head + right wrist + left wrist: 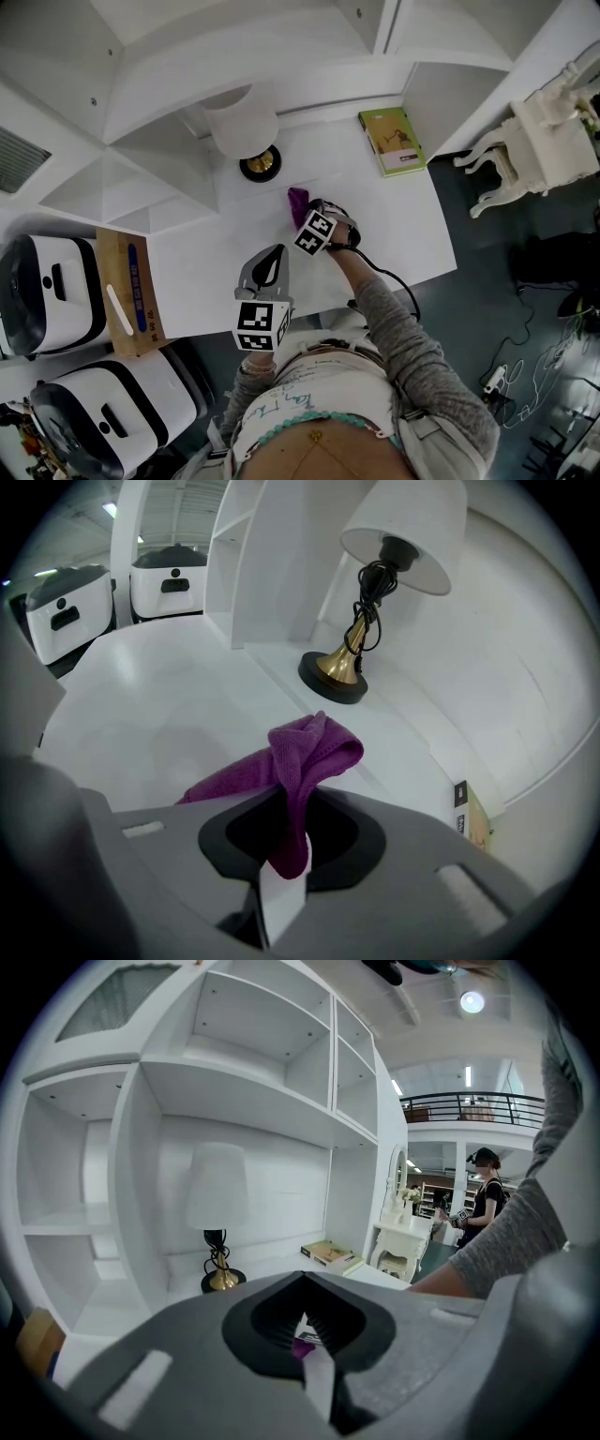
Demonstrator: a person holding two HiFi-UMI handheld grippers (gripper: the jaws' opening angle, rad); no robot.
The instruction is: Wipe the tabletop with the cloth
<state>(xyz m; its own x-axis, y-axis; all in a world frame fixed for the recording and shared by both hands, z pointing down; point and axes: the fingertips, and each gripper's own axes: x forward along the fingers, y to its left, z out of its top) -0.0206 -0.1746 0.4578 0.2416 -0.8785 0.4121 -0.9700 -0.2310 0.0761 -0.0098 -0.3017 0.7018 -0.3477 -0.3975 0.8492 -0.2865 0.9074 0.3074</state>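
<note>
Tabletop [384, 239]: right gripper [281, 885] pinches cloth [305, 757] (purple)

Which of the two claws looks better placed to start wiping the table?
Right. The right claw is shut on the purple cloth, out over the table. The left claw is shut on nothing and sits back near the table's front edge.

Left gripper [304, 1283], jaws together; beyond them a lamp [217, 1213] to the left, a book [328, 1254] ahead, a grey sleeve [506, 1251] to the right.
</note>
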